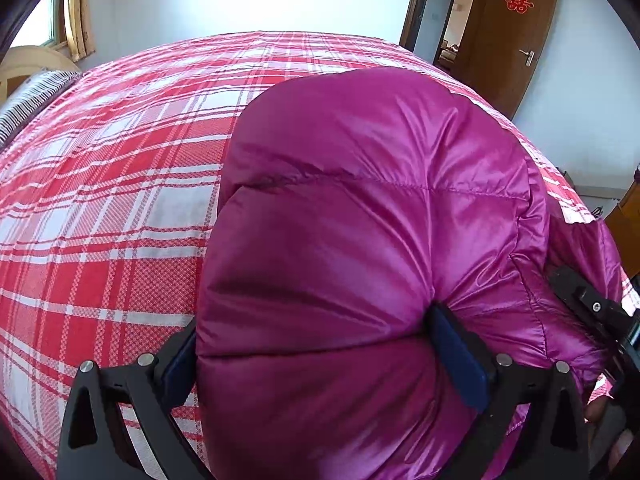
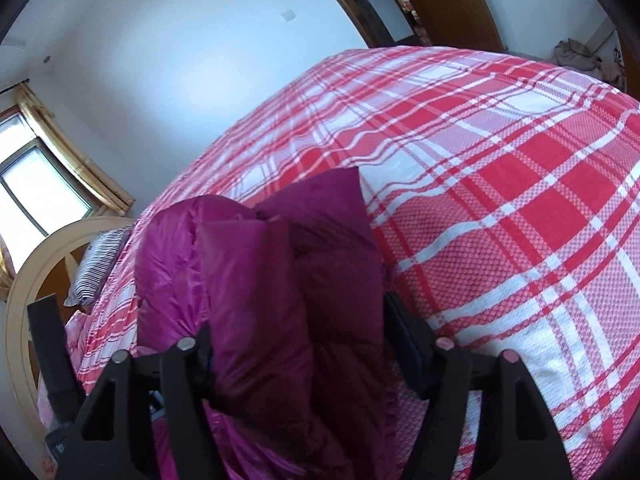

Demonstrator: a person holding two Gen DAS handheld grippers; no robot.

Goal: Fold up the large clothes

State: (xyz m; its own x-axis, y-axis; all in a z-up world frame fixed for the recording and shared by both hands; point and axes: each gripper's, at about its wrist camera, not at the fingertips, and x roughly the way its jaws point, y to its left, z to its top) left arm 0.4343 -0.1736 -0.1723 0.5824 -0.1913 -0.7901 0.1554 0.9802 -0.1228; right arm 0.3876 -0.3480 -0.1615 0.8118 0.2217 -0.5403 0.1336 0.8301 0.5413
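A shiny magenta puffer jacket [image 1: 372,216] lies bunched on a bed with a red and white plaid sheet [image 1: 120,184]. My left gripper [image 1: 316,344] is shut on a thick fold of the jacket, which bulges between the blue pads [image 1: 460,360]. In the right wrist view the same jacket [image 2: 272,280] shows as several stacked folds, and my right gripper [image 2: 300,344] is shut on them. The other gripper's black body [image 1: 596,308] shows at the jacket's right side. The jacket hides the fingertips of both grippers.
The plaid sheet [image 2: 500,208] stretches far and to the sides. A striped pillow [image 2: 96,268] and a cream headboard [image 2: 36,280] lie at the left. A wooden door [image 1: 516,36] and white walls stand beyond the bed. A pile of cloth [image 2: 580,56] lies at the far right.
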